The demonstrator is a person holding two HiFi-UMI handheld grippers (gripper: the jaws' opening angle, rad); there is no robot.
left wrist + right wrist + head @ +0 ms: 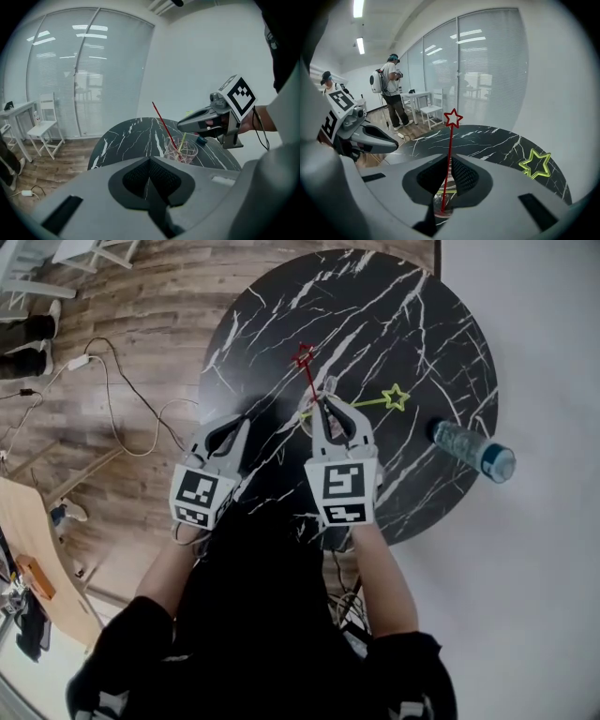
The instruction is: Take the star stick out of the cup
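Red star stick (449,150), thin stem, hollow star tip

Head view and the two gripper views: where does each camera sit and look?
Head view: on the person's head, looking down at the round black marble table; both arms, left tongs and right tongs show.
Left gripper view: rides the shut left tongs, faces the clear cup; sees the right tongs.
Right gripper view: rides the right tongs, shut on the red star stick.
Both gripper views share the table and that stick.
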